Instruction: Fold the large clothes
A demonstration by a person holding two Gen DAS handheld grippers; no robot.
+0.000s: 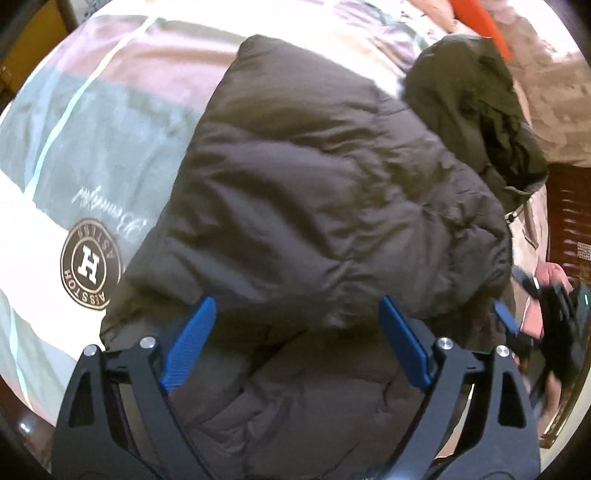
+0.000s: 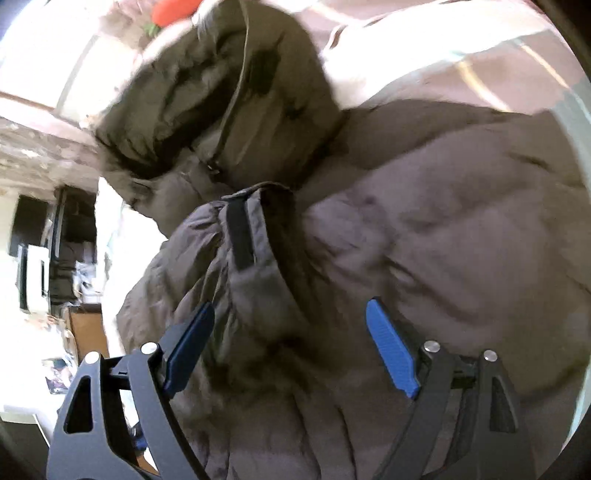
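Observation:
A dark brown padded jacket (image 1: pixel 314 192) lies folded over itself on the bed. Its olive hood (image 1: pixel 469 107) sits at the far right. My left gripper (image 1: pixel 297 306) is open just above the jacket's near edge, its blue pads wide apart with nothing between them. In the right wrist view the same jacket (image 2: pixel 424 229) fills the frame, with the hood (image 2: pixel 221 85) at the top and a sleeve cuff with a black strap (image 2: pixel 240 236) in the middle. My right gripper (image 2: pixel 291 310) is open over the sleeve, holding nothing. It also shows at the right edge of the left wrist view (image 1: pixel 506 317).
The bed cover (image 1: pixel 88 155) is striped green, pink and white with a round "H" logo (image 1: pixel 90 264). An orange object (image 1: pixel 484 26) lies at the far end. Dark wooden furniture (image 1: pixel 569 221) stands on the right. Shelves and boxes (image 2: pixel 55 258) stand beyond the bed.

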